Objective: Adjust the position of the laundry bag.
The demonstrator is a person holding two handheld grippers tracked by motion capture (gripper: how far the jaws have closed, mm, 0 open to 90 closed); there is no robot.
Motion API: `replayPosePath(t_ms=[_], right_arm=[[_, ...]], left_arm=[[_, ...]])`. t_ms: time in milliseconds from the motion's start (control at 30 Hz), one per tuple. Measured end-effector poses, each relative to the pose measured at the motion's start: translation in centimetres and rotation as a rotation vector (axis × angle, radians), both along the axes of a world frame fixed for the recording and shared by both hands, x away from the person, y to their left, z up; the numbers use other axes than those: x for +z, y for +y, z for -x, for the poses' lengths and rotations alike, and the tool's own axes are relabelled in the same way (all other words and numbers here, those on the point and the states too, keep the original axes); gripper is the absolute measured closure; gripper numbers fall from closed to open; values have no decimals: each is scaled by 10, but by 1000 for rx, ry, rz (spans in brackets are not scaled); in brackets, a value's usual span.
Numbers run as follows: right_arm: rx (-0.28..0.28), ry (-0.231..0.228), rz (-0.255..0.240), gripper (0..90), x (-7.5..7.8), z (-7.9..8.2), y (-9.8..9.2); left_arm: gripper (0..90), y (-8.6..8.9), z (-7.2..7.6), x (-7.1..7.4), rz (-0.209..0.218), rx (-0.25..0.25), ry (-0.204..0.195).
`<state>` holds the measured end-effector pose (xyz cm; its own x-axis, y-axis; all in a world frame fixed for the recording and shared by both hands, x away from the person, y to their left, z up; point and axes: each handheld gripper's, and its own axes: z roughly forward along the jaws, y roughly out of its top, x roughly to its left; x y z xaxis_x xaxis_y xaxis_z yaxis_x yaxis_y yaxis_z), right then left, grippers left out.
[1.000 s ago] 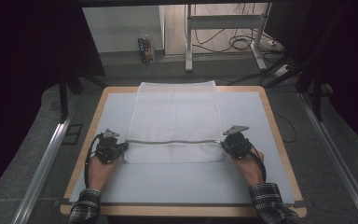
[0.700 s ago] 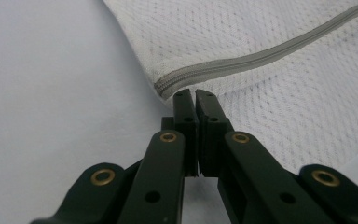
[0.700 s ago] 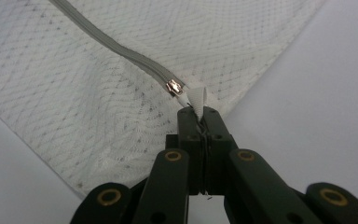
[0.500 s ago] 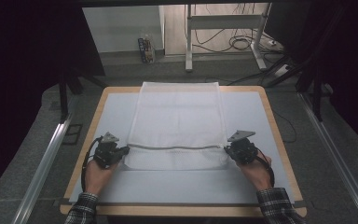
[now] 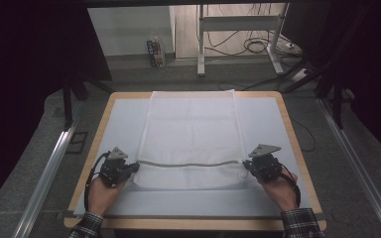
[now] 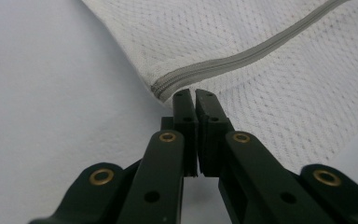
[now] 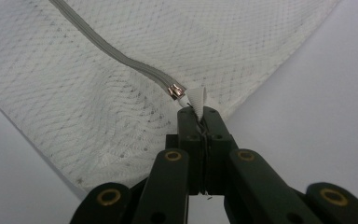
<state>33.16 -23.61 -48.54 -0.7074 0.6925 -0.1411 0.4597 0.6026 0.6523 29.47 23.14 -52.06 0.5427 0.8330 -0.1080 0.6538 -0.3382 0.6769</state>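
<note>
Covering most of the wooden-edged table (image 5: 108, 115), a pale blue-grey flat mat (image 5: 268, 129) was seen beyond and beneath both pairs of jaws. A large white rectangular mesh laundry bag (image 5: 191, 131) was laid flat on that mat, stretched out ahead of the jaws and away from the person, with its near part folded along a raised line held between the two tools. A long grey zipper (image 5: 188, 163) was carried along that raised line, from one pair of jaws across to the other.

The left gripper (image 5: 131, 168) was held at the left end of the zipper; in the left gripper view its jaws were pressed together, the bag's corner (image 6: 168, 86) lying just past their tips and its mesh caught at them. The right gripper (image 5: 248, 167) was held at the opposite end, jaws likewise pressed together, and a small white fabric tab (image 7: 196, 100) at the bag's corner was pinched between their tips. A small metal zipper slider (image 7: 175, 89) was seen just beyond that tab, directly ahead of the right jaws.
</note>
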Motion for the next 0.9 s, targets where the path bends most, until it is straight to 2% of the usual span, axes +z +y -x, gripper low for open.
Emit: replayPosePath(t_ms=[133,500,567,900], right_arm=[[-6,14,-6,877,0,8,-6],[6,34,1,876,-3,27,-10],[10,39,5,875,-3,31,-11],[14,58,8,873,-4,45,-17]], left_arm=[[887,-6,4,1,-19,-13,-1],[886,-6,23,2,-6,-25,-2],[885,-7,29,2,-6,-36,4],[882,-11,42,0,-13,-60,21]])
